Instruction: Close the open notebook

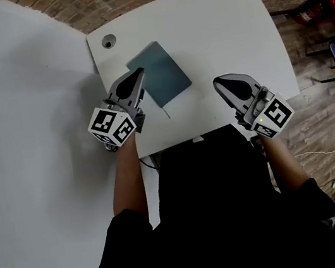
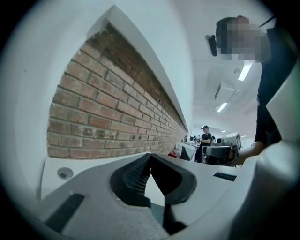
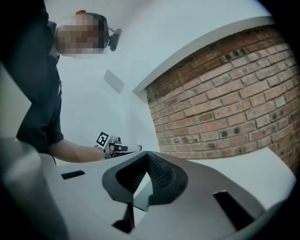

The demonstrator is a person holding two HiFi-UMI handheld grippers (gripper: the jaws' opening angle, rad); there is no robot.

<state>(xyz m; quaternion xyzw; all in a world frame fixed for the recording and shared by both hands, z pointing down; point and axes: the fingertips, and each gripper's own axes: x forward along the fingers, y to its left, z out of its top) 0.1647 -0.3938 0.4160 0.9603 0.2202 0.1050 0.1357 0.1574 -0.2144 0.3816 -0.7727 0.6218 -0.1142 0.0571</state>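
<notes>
Looks like this one's mostly done: the slim blue-grey notebook (image 1: 158, 74) is seen lying flat and apparently shut on the white tabletop (image 1: 220, 31), in its left half, right by the tip of the left gripper (image 1: 139, 73). Whether it's actually being touched can't be told. The fingers of both the left gripper and the right gripper (image 1: 218, 81) are pressed together, with nothing pinched. If the cover needs settling, a light downward dab near the free edge is probably better than a sideways shove, so the book isn't skated around. Room-wise, the tabletop's left edge and the small round cable hole (image 1: 109, 41) are near the notebook. Plenty of bare surface is left on the right, where the right gripper is held well apart.
</notes>
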